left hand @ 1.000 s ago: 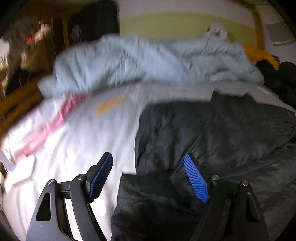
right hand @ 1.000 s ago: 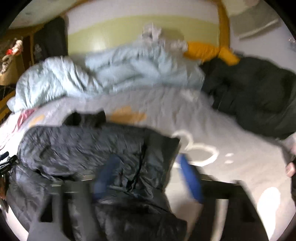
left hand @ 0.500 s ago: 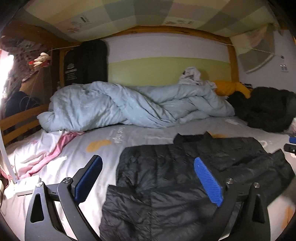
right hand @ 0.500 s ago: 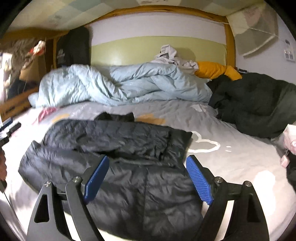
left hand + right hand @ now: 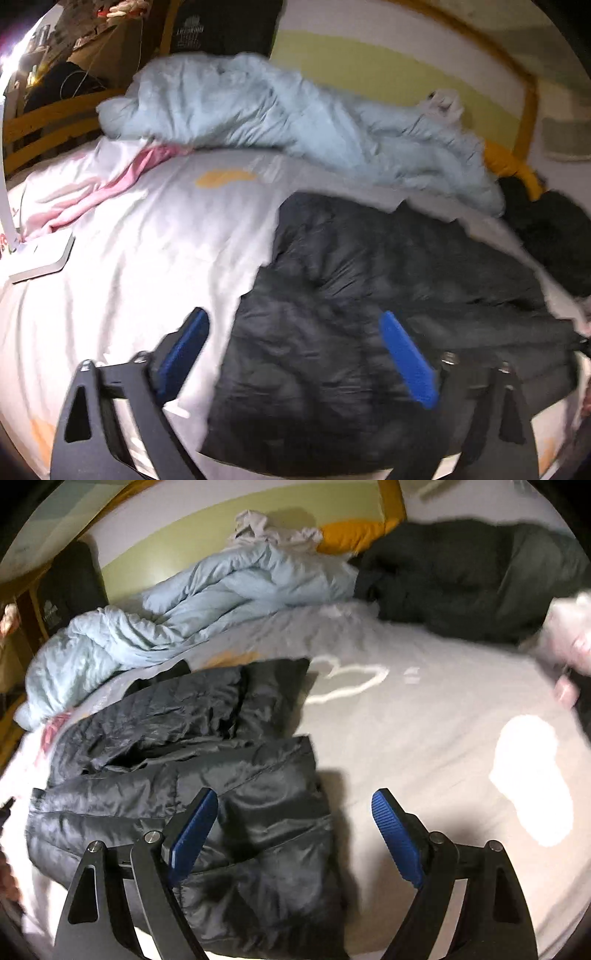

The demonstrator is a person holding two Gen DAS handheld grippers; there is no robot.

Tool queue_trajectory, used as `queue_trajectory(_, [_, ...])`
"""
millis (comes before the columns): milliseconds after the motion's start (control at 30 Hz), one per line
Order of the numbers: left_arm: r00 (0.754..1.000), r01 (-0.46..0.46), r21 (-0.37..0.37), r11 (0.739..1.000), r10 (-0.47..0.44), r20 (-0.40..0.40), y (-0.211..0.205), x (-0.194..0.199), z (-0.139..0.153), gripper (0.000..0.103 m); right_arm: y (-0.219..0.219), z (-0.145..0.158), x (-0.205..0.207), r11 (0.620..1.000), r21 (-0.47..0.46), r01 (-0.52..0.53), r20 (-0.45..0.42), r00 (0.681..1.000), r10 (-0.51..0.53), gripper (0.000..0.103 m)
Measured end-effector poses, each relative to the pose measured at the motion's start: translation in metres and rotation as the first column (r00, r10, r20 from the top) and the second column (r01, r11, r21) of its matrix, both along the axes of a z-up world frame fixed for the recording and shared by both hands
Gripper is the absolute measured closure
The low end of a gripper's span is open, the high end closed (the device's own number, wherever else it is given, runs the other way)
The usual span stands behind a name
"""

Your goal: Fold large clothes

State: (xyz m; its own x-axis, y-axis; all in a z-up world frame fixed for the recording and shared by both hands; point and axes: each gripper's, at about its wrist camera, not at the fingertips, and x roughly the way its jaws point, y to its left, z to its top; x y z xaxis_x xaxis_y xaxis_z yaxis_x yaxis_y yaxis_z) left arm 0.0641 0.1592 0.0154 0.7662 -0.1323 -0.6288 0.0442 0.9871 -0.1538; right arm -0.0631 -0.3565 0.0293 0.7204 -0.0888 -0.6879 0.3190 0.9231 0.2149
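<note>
Basically black puffer jacket (image 5: pixel 207 760) lies spread on the bed sheet (image 5: pixel 406 738), centre-left of frame. Looks light, soft, slick shell, so pinch a doubled hem or the side edge. Right gripper (image 5: pixel 295 834) gapes empty above its edge; left gripper (image 5: pixel 295 358) is closing, nothing pinched.

Both wrist fisheyes sit low and close over the black quilted puffer jacket (image 5: pixel 388 295) (image 5: pixel 192 760), angled down across it toward the crumpled pale-blue duvet (image 5: pixel 295 122) (image 5: pixel 207 602) beyond: left view from the jacket's left edge, right from its right edge, sharing jacket and duvet.
</note>
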Motion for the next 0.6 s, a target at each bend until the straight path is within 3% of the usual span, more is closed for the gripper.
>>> queue_trajectory(133, [0.979,0.037,-0.06,0.998,-0.048,-0.196,0.0,0.021,-0.037,0.043,0.009,-0.015,0.015,0.997,0.037,-0.073,-0.062,0.995,0.075,0.016])
queue_trajectory(167, [0.977,0.041,-0.063,0.997,-0.053,-0.207,0.0,0.02,-0.04,0.051,0.013,-0.021,0.018,0.994,0.051,-0.097,-0.078,0.992,0.101,0.024])
queue_trajectory(200, [0.977,0.043,-0.051,0.998,-0.053,-0.204,-0.002,0.019,-0.04,0.059,0.016,-0.022,0.021,0.993,0.054,-0.104,-0.082,0.991,0.108,0.042])
queue_trajectory(233, [0.98,0.045,-0.033,0.998,-0.05,-0.19,-0.005,0.015,-0.037,0.076,0.019,-0.023,0.022,0.993,0.046,-0.106,-0.082,0.991,0.109,0.052])
queue_trajectory(267, [0.983,0.053,-0.034,0.998,-0.058,-0.172,-0.006,0.012,-0.032,0.091,0.023,-0.019,0.021,0.994,0.008,-0.112,-0.064,0.992,0.112,0.079])
queue_trajectory(300, [0.985,0.063,-0.051,0.997,-0.071,-0.156,-0.005,0.008,-0.027,0.094,0.027,-0.015,0.019,0.992,-0.023,-0.12,-0.048,0.992,0.119,0.091])
queue_trajectory(433, [0.994,0.048,-0.119,0.992,-0.059,-0.093,0.005,-0.013,-0.007,0.096,0.04,0.012,0.004,0.983,-0.14,-0.115,0.071,0.99,0.126,0.095])
queue_trajectory(500, [0.994,0.059,-0.122,0.991,-0.07,-0.089,0.006,-0.021,-0.003,0.096,0.042,0.019,0.003,0.98,-0.167,-0.107,0.078,0.99,0.121,0.095])
queue_trajectory(600, [0.99,0.063,-0.078,0.995,-0.072,-0.124,0.004,-0.02,-0.009,0.095,0.041,0.011,0.012,0.978,-0.181,-0.103,0.015,0.994,0.107,0.095])
